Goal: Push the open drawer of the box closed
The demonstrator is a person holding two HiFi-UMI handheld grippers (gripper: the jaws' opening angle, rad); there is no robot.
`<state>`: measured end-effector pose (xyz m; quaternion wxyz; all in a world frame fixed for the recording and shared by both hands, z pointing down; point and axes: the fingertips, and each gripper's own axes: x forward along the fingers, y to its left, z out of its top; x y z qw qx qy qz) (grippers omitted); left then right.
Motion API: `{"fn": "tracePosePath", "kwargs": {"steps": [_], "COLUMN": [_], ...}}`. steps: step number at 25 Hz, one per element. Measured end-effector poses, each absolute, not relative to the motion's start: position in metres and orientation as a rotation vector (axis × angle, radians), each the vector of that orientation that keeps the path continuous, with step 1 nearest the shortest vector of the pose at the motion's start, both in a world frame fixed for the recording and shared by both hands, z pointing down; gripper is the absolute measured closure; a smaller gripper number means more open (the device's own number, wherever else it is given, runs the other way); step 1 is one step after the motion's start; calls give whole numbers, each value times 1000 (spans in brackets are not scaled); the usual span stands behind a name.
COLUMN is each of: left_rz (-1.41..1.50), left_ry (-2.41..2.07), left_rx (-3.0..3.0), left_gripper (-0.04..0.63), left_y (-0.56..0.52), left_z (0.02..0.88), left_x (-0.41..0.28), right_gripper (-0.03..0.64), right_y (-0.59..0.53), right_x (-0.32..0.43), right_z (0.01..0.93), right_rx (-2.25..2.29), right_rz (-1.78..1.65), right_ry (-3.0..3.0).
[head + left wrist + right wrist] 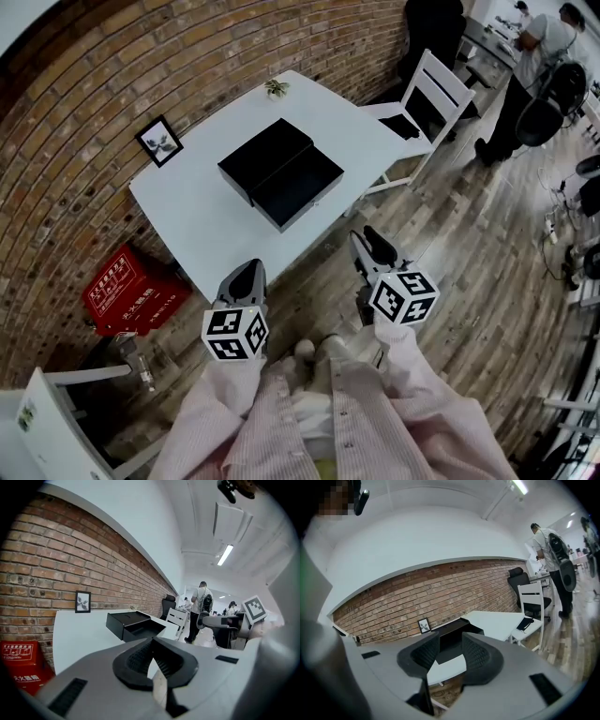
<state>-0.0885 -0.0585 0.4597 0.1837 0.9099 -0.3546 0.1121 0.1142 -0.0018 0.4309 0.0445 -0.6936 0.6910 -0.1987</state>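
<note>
A black box lies in the middle of the white table, with its drawer pulled out toward me. Both grippers hang over the wooden floor, short of the table's near edge and apart from the box. My left gripper has its pads together and holds nothing. My right gripper has a gap between its pads and is empty. The left gripper view has the box and drawer beyond the left gripper. In the right gripper view the box shows through the right gripper.
A white chair with a black item on its seat stands at the table's right. A picture frame and a small plant sit by the brick wall. A red box lies on the floor at left. A person stands far right.
</note>
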Motion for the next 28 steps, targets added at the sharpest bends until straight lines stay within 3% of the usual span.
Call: {"fn": "tracePosePath", "kwargs": {"steps": [28], "left_rz": [409], "left_ry": [-1264], "left_rx": [2117], "left_gripper": [600], "left_y": [-122], "left_z": [548], "left_x": [-62], "right_gripper": [488], "right_y": [-124], "right_x": [139], "right_z": [532], "right_rx": [-1831], "right_rz": [-990], "right_ry": [2628]}}
